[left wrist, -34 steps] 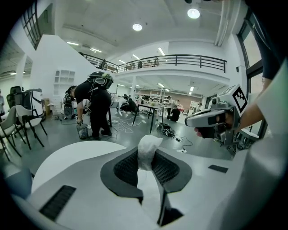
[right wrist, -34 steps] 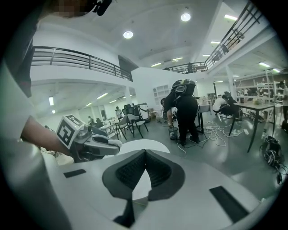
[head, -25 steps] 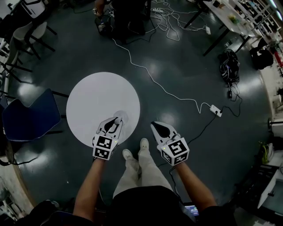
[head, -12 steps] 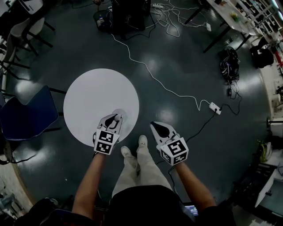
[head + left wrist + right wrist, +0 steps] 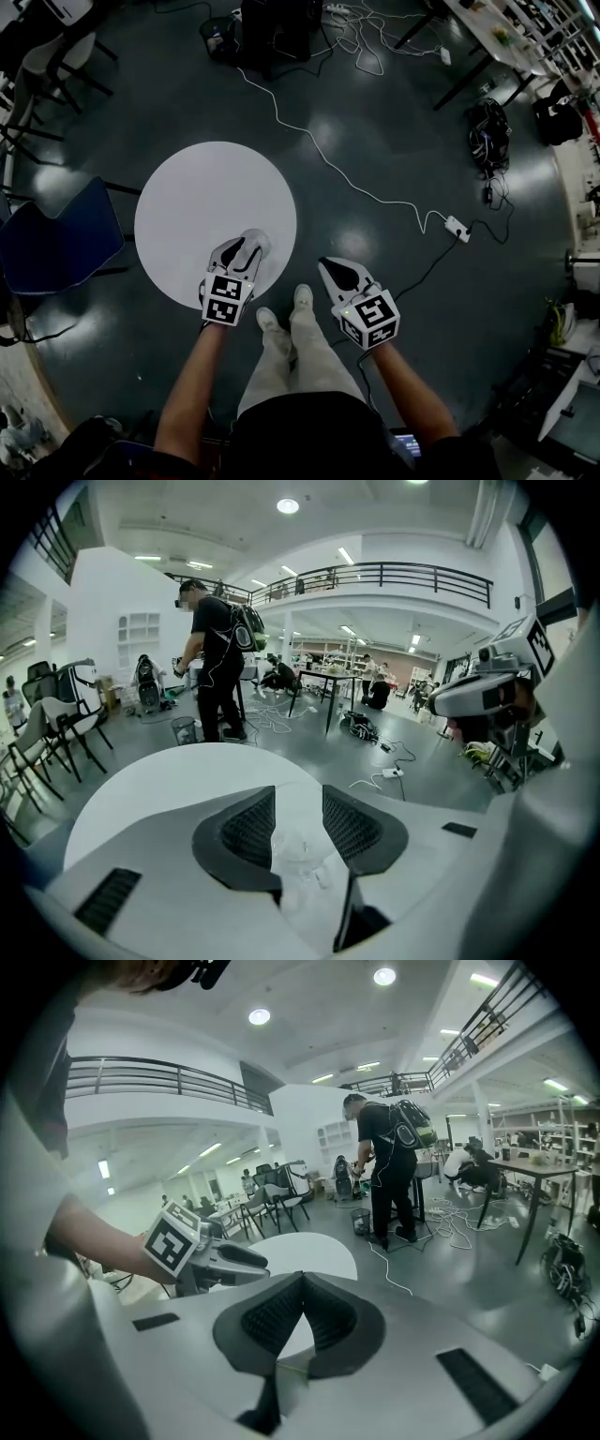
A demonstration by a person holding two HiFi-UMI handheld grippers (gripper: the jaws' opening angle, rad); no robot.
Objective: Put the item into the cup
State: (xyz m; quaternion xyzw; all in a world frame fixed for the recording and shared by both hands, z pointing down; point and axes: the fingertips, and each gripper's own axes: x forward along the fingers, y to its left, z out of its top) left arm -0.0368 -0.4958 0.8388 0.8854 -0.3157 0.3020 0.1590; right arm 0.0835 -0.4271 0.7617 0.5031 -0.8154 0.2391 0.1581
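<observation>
A clear plastic cup (image 5: 257,241) stands on the round white table (image 5: 192,192), close to its near edge. My left gripper (image 5: 246,249) is right at the cup. In the left gripper view the cup (image 5: 298,850) sits low between the two dark pads (image 5: 246,829). The jaws are opening and stand apart from the cup's sides. My right gripper (image 5: 334,270) hangs over the floor to the right of the table, jaws shut tip to tip (image 5: 302,1283), and I see nothing between them. I cannot make out any separate item.
A blue chair (image 5: 58,242) stands against the table's left side. A white cable runs across the dark floor to a power strip (image 5: 457,232). The person's shoes (image 5: 302,302) are between the grippers. Further off stand a person with a backpack (image 5: 217,649) and a waste bin (image 5: 185,729).
The left gripper's jaws have spread wider around the cup. Both grippers have stayed almost where they were; the right one is still shut.
</observation>
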